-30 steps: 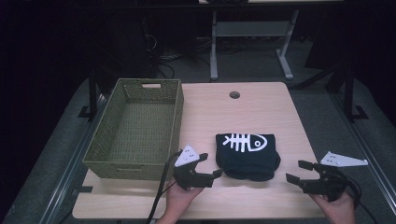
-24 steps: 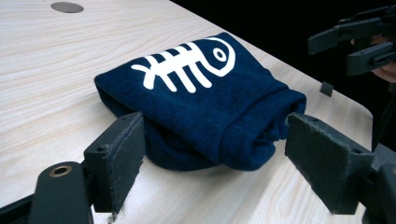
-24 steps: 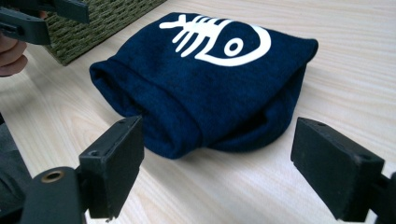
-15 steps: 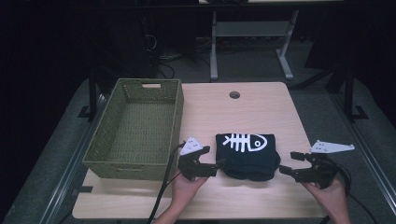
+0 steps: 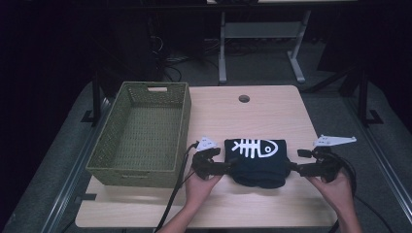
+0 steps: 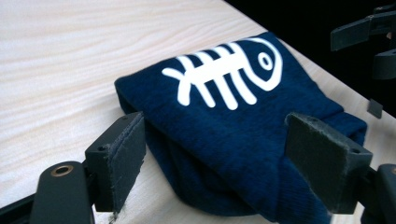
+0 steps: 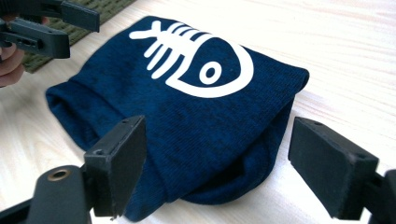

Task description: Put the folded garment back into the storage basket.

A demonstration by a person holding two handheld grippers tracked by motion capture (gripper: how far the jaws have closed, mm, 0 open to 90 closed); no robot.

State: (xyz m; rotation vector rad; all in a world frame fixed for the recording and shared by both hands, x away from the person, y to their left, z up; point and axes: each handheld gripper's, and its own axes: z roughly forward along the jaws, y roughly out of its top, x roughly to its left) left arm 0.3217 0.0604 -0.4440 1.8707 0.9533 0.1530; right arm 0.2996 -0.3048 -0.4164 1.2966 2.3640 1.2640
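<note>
A folded navy garment (image 5: 257,162) with a white fish-skeleton print lies on the wooden table (image 5: 243,116) near its front edge. My left gripper (image 5: 232,167) is at the garment's left end, open, its jaws straddling the folded corner (image 6: 224,154) without pinching it. My right gripper (image 5: 291,167) is at the garment's right end, also open, with the folded edge (image 7: 205,154) between its spread jaws. The left gripper's pads (image 6: 123,158) stand apart from the cloth on one side.
A green woven basket (image 5: 141,136) stands empty on the table's left part, close to my left hand. A round cable hole (image 5: 244,98) sits near the table's far edge. The table's right edge runs just beside my right hand (image 5: 335,191).
Both grippers have moved inward from either side until their open jaws reach around the garment's ends. The garment has stayed in place.
</note>
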